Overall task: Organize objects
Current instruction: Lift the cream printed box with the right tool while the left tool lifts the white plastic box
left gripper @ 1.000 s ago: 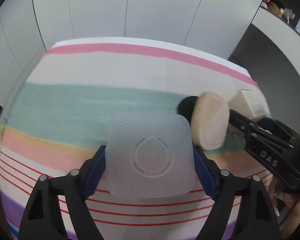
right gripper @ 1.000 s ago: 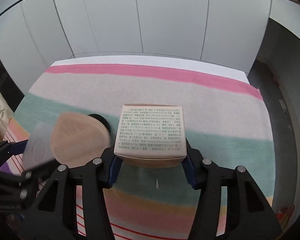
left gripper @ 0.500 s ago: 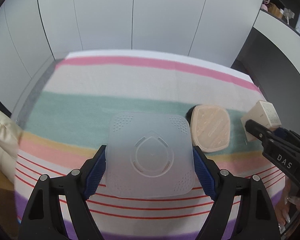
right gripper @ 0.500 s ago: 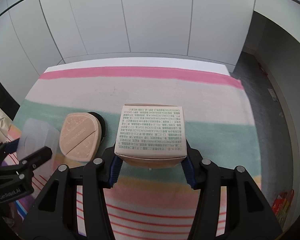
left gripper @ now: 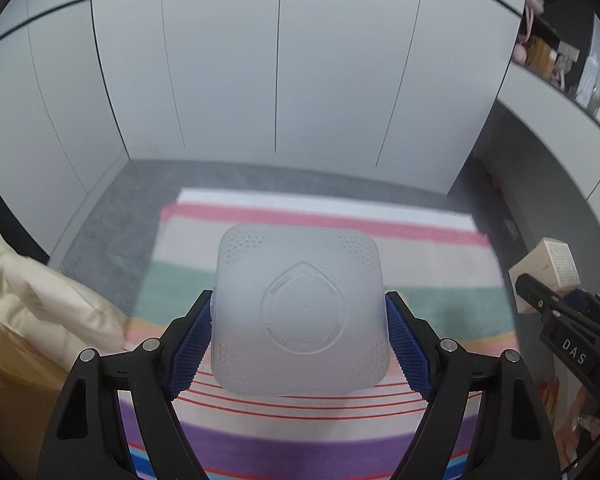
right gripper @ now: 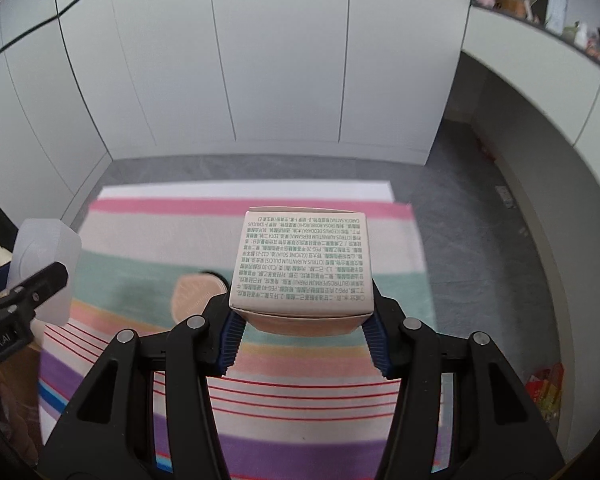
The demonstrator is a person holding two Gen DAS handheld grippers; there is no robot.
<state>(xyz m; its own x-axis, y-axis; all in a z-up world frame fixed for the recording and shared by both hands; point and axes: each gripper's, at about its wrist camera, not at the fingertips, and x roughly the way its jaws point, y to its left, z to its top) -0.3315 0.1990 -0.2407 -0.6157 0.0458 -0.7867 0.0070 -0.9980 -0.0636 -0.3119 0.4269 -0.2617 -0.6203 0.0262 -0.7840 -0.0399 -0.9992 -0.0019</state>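
Grippers both carry something above the striped cloth [left gripper: 440,264]. Our left gripper [left gripper: 300,332] is clenched on a frosted plastic case [left gripper: 300,312], its blue pads [left gripper: 190,344] pressing the case's two sides. Our right gripper [right gripper: 300,324] is clamped on a small printed box [right gripper: 302,268], text side facing up. Down on the cloth's green stripe lies a peach compact [right gripper: 196,294], partly hidden behind the box, with something dark just beyond it. White wall panels [right gripper: 284,60] stand behind.
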